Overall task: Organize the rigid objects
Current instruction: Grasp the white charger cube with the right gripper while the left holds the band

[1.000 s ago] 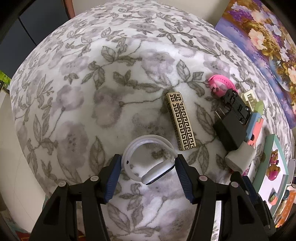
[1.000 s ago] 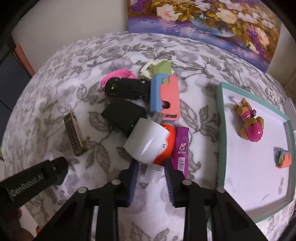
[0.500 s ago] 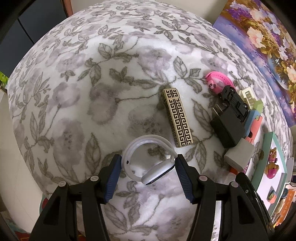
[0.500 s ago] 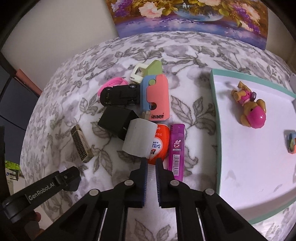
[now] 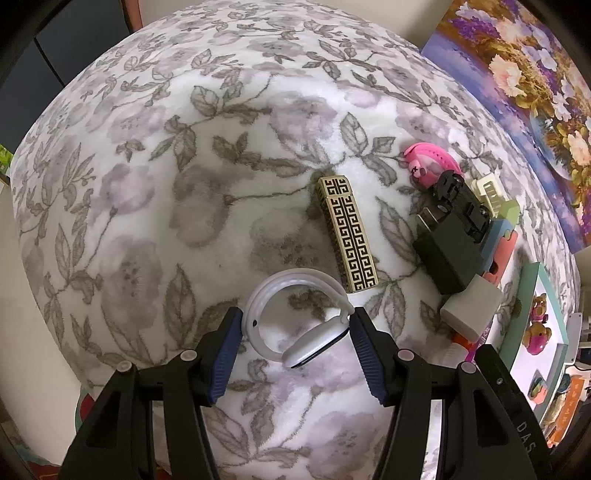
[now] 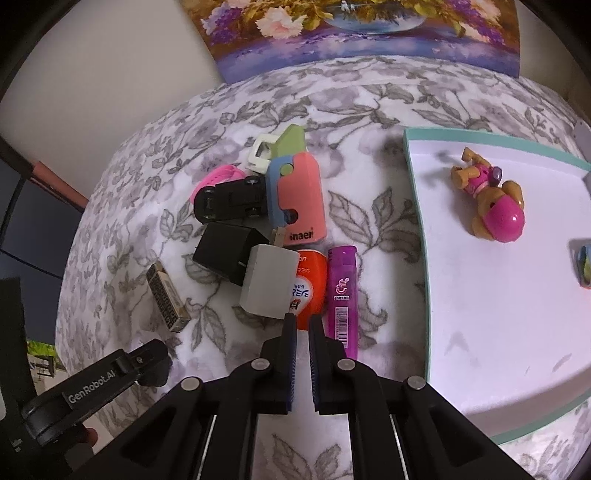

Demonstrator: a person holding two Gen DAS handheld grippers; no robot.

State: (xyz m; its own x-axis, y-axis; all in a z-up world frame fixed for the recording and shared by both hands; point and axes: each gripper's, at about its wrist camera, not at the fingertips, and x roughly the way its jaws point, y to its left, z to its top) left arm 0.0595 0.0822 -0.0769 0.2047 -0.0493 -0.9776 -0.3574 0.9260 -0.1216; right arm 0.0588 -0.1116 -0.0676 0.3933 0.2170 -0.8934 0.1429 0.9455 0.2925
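Observation:
My left gripper [image 5: 295, 328] is shut on a white wristband [image 5: 295, 325] and holds it above the floral cloth. A gold patterned lighter [image 5: 347, 232] lies just beyond it. My right gripper [image 6: 303, 321] is nearly shut with nothing visible between its pads, just short of a pile: grey charger block [image 6: 267, 284], orange case [image 6: 308, 288], purple lighter [image 6: 343, 295], black charger [image 6: 225, 251], black toy car [image 6: 231, 197], pink-and-blue block [image 6: 299, 199]. A teal-rimmed white tray [image 6: 415, 192] at the right holds a pink toy dog [image 6: 491, 199].
A pink band [image 6: 216, 177] and a cream-and-green piece [image 6: 277, 147] lie behind the toy car. A flower painting [image 6: 354, 33] leans on the wall behind the table. The left gripper's body [image 6: 96, 380] shows at the lower left of the right wrist view.
My right gripper has closed from open to nearly shut and pulled back and up from the pile; a clear piece between its pads is gone from view. The left gripper keeps the wristband, almost still.

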